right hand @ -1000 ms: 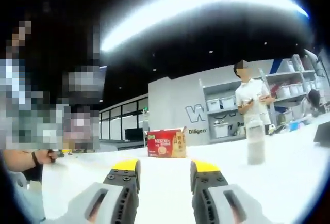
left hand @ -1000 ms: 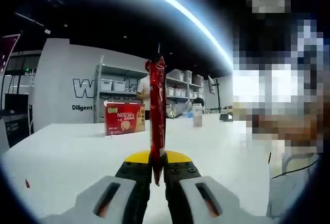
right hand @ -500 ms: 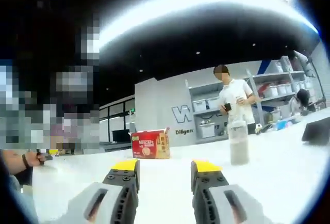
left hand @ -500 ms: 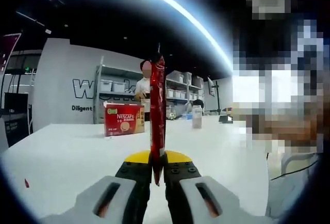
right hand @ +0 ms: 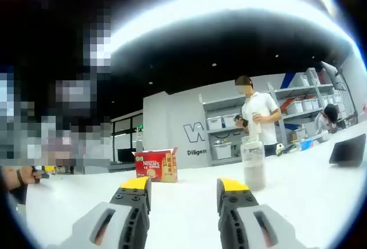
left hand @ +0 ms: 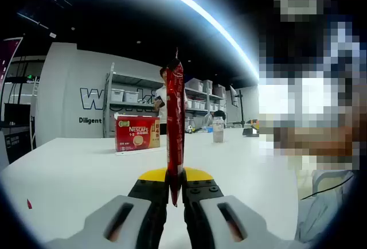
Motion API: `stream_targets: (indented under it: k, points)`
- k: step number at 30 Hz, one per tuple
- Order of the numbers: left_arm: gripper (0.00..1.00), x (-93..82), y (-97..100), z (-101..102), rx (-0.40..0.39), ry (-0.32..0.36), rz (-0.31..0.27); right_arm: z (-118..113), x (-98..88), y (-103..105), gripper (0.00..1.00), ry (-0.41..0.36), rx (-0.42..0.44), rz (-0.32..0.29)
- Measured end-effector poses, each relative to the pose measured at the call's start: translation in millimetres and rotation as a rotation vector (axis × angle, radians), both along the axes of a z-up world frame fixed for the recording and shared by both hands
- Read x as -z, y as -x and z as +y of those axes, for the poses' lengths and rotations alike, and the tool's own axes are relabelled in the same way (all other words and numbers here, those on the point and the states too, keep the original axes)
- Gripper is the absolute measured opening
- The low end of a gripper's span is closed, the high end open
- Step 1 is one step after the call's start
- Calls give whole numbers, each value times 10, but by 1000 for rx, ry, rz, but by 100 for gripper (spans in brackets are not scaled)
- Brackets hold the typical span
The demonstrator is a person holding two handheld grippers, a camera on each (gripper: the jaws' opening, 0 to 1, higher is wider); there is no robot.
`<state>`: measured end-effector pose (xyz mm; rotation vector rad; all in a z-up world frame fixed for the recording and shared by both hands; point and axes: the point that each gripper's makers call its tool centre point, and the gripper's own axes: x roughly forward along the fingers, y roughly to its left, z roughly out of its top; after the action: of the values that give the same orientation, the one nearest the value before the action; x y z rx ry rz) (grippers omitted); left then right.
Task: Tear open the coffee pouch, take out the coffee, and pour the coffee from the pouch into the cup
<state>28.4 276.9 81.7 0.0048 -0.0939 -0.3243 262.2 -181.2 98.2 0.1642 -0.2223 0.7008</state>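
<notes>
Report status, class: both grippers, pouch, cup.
Left gripper shut on coffee pouch, upright. Right gripper open, empty. Cup ahead on table. Path clear.

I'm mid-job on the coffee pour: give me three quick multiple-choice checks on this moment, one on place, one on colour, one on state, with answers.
1. Where is the coffee pouch?
A. Upright between the left tool's jaws
B. Flat on the table
C. Inside the cup

2. What colour is the coffee box on the table?
A. Blue
B. Red
C. Green

3. How does the right tool stand?
A. Shut on the cup
B. Shut on the pouch
C. Open, holding nothing

Answers:
1 A: the coffee pouch rises straight up from the closed left tool.
2 B: the coffee box is red in both views.
3 C: the right tool has its jaws apart, with the white table showing between them and the cup standing beyond.
</notes>
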Motion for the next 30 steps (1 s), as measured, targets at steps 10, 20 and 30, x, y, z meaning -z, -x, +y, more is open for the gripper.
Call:
stream_targets:
  k: [10, 20, 30]
  points:
    - [11, -4, 38, -50, 6, -3, 1, -78, -16, -201, 48, 20, 32, -37]
    - [11, 16, 43, -88, 15, -16, 10, -165, 6, -396, 46, 25, 64, -25]
    - [11, 27, 32, -94, 16, -27, 16, -279, 27, -674, 47, 32, 106, -15]
